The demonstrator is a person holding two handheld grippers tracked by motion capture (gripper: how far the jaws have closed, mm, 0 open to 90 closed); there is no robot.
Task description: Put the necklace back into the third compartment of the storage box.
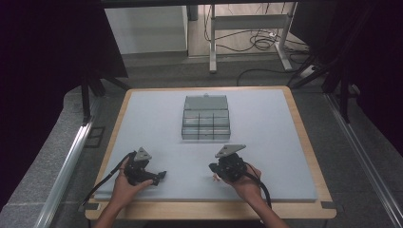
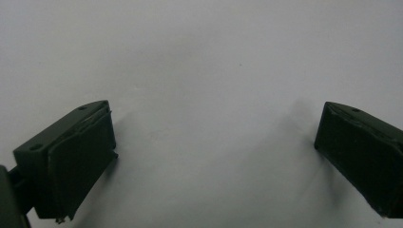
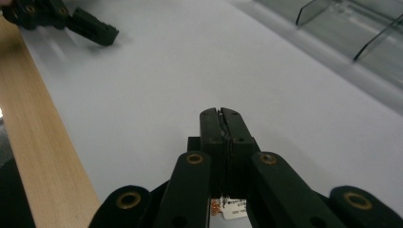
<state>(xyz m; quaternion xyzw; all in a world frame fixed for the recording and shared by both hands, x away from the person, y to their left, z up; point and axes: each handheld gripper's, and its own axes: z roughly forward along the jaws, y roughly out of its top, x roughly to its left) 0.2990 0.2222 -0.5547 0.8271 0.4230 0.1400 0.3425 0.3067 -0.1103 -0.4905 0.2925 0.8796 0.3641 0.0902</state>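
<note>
A clear plastic compartment box (image 1: 205, 118) with its lid folded back stands mid-table on the pale blue mat (image 1: 266, 142); its edge shows at the upper right of the right gripper view (image 3: 361, 38). A hand holds my left gripper (image 1: 157, 177) near the front left, pointing right. Its jaws stand wide apart over bare mat (image 2: 214, 152) with nothing between them. My right gripper (image 1: 212, 167) is held at the front, right of centre, pointing left, jaws pressed together (image 3: 222, 114). A small white label with an orange bit (image 3: 229, 208) lies under the base of its jaws.
The wooden table edge (image 3: 43, 142) runs along the near side of the mat. The left gripper (image 3: 71, 21) lies ahead of the right one, with open mat between them. Dark curtains, a desk frame and floor cables (image 1: 256, 40) lie beyond the table.
</note>
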